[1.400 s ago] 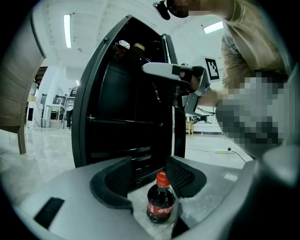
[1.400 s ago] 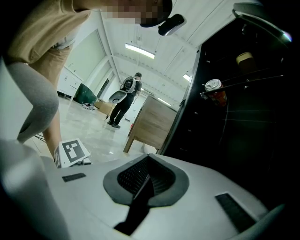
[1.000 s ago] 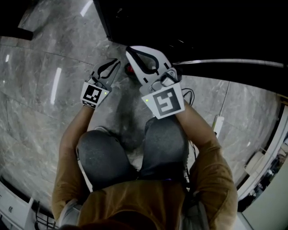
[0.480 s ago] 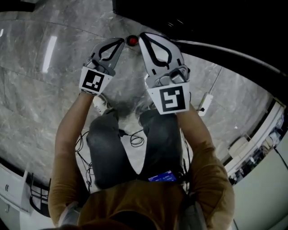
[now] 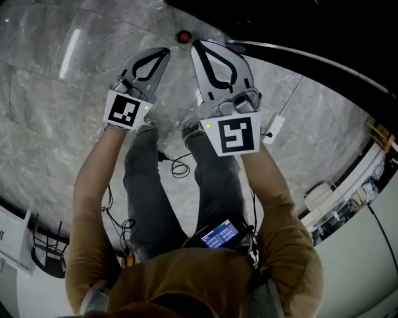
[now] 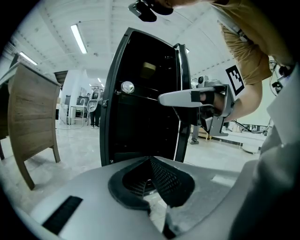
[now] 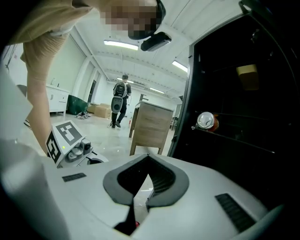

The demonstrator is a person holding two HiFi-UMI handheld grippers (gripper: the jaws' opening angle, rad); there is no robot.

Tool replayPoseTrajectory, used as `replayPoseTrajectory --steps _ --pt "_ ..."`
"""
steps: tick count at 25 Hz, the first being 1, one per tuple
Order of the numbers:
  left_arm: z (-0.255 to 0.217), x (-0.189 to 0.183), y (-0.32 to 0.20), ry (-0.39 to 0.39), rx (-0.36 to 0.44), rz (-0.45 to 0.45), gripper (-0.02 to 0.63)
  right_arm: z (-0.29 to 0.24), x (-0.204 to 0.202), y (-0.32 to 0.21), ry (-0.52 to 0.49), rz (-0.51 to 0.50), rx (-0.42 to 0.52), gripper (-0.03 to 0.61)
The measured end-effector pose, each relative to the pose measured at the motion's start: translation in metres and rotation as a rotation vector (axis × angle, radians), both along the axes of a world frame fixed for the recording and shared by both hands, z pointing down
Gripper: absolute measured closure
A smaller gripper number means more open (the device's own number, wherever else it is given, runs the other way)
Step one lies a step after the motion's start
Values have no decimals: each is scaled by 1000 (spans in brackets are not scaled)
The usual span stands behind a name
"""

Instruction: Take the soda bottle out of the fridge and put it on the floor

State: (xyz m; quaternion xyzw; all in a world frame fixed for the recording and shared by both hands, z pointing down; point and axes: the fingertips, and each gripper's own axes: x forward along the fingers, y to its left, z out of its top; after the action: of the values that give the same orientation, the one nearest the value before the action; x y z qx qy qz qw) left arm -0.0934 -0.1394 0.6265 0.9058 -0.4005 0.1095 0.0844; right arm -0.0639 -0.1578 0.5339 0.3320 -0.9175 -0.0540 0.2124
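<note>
- Left hand-held gripper (image 5: 164, 51) is closed, jaw tips pressed together, nothing in it.
- Right hand-held gripper (image 5: 196, 45), same deal: jaws together and empty, held up right beside the left one.
- The soda bottle (image 5: 183, 37) stands on the floor (image 5: 50, 112). Only its red cap shows from above, just past the two tips, and it touches neither.
- Right behind it the dark fridge (image 5: 267, 18) stands open, with a can (image 7: 206, 121) on a shelf inside.

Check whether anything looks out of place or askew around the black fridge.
One oddity: a silver-topped orange can lies on its side on a shelf of the black fridge, its end facing outward. The fridge itself stands open.
</note>
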Motion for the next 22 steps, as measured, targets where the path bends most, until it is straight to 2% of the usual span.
replayPoseTrajectory --steps 6,11,17,22 --pt "-52 10 20 -70 0 19 612 -55 21 16 2 -6 -11 591" --pt "-107 19 28 -46 -23 -17 612 -111 41 20 25 3 -11 591" --pt "-172 30 20 -9 6 -48 612 -181 56 19 27 12 8 589" --pt "-212 31 20 -10 -21 -65 612 -230 76 15 8 63 26 591"
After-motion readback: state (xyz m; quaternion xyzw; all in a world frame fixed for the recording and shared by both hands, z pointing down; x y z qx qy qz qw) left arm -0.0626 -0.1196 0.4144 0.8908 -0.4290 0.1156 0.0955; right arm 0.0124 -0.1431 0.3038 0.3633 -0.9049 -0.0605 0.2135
